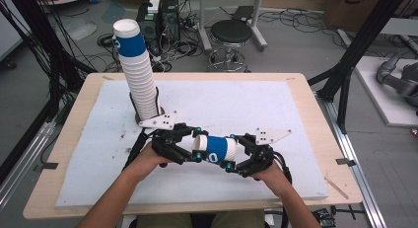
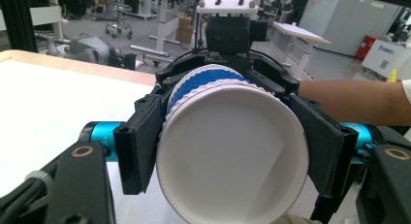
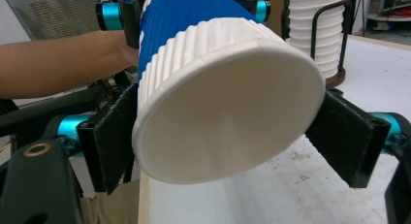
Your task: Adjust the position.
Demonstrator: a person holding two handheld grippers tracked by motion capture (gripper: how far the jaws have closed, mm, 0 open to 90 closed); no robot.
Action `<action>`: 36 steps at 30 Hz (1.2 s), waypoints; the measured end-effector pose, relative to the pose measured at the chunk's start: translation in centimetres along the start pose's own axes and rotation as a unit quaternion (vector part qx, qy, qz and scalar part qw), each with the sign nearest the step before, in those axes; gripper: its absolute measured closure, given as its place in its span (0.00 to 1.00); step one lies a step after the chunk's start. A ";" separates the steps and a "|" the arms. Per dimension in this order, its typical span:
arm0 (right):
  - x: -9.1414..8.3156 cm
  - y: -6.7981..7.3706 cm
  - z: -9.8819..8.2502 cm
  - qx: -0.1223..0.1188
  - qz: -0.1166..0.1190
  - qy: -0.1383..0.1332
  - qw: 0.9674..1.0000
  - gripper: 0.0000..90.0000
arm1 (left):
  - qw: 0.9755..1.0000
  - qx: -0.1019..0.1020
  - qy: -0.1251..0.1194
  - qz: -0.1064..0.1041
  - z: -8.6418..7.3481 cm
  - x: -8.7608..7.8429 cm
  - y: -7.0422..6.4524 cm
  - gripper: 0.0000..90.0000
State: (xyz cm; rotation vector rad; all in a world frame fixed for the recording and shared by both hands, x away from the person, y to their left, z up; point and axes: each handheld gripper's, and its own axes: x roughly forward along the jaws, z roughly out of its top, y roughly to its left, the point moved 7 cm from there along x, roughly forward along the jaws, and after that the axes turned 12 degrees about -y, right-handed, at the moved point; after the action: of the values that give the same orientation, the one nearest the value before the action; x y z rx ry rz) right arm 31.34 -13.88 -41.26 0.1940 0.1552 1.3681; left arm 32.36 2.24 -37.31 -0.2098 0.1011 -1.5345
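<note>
Paper cup point(image 1: 215, 148): we record one ribbed cup, white with a broad blue band around its middle and a small white mark on the blue. It lies on its side, lifted above the white table mat, near the front centre of the table. In the left gripper view point(image 2: 232, 151) we see a round white end with a raised lip, a blue-and-white wall behind it. In the right gripper view point(image 3: 228, 107) we see the opposite round white end, tilted.
</note>
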 end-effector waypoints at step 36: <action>-1.2 0.2 1.0 -0.040 0.009 0.054 0.998 0.33 | 0.996 0.035 0.072 0.046 -0.6 -1.5 -0.7 0.18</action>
State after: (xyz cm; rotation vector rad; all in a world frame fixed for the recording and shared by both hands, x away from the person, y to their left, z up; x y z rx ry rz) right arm 31.16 -15.03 -40.20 0.0553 0.1888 1.4016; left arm 31.47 3.64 -37.86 -0.0379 0.1680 -1.4574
